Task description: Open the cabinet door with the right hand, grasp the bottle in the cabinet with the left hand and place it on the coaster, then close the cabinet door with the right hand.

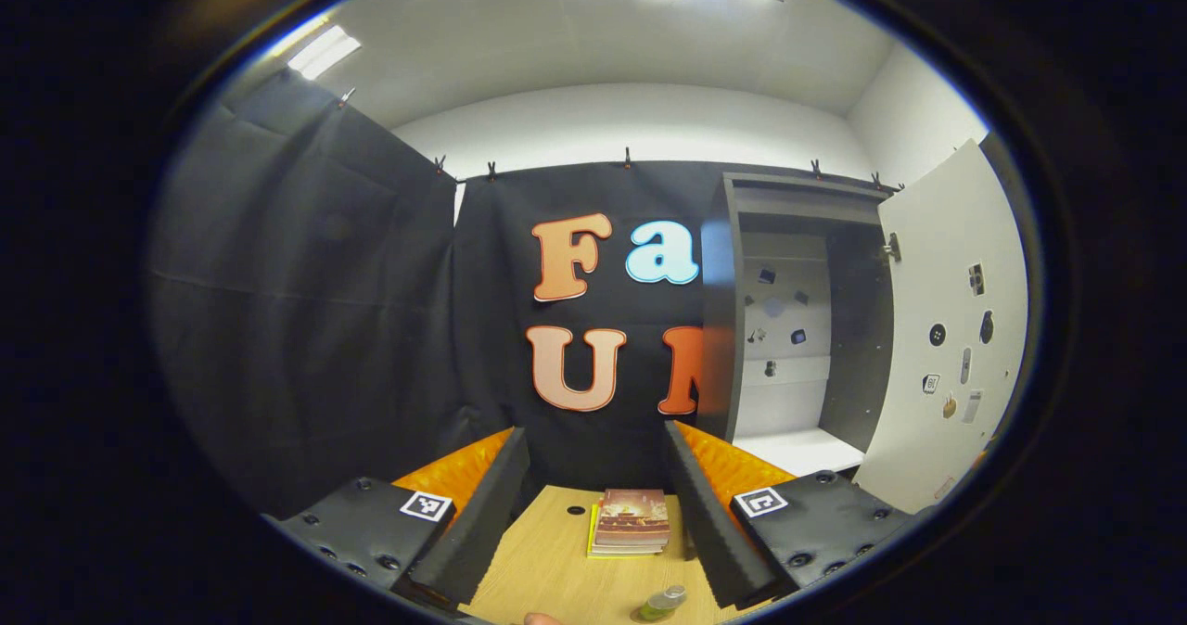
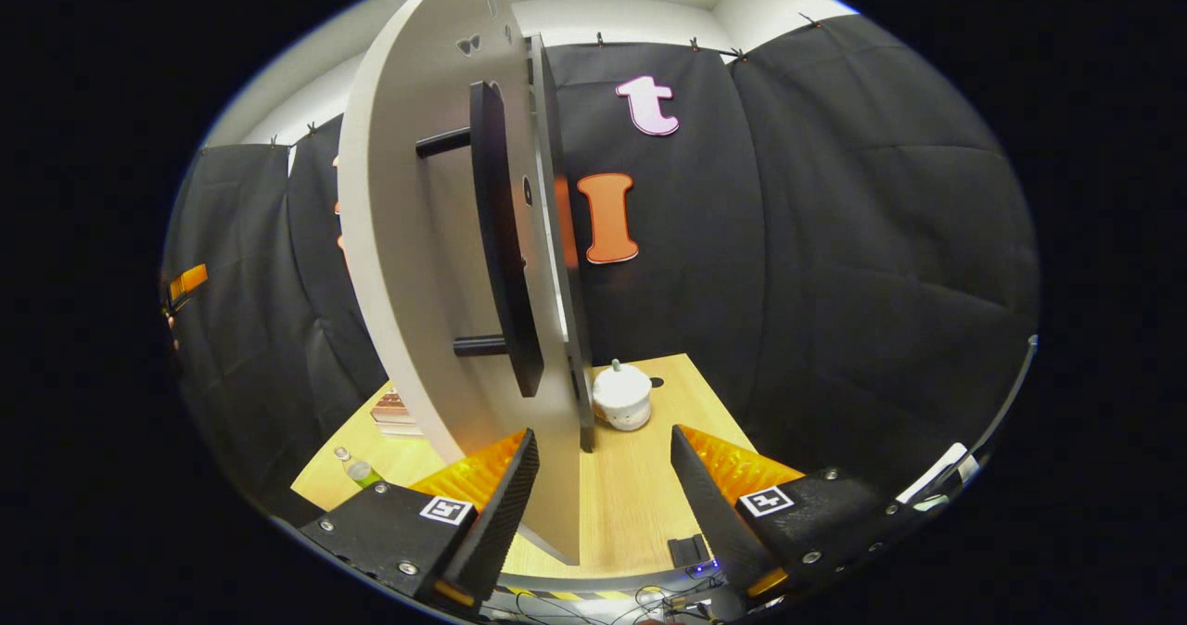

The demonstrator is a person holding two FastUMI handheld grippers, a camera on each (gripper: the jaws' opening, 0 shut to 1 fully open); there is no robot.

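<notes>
Right gripper view shows the right gripper [image 2: 598,477], fingers spread and empty, with the white cabinet door [image 2: 417,263] standing open edge-on at eleven o'clock, its black vertical bar handle [image 2: 501,235] upright just above the left finger. The small green clear-capped bottle [image 2: 355,467] already stands on the wooden desk [image 2: 631,495]. The left gripper [image 1: 593,504] is likewise spread, empty.

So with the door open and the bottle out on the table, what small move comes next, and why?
Probably the right gripper pushes the cabinet door shut. The bottle already stands on the table, the cabinet looks empty, and the open gripper sits at the door's edge, near the handle.
</notes>
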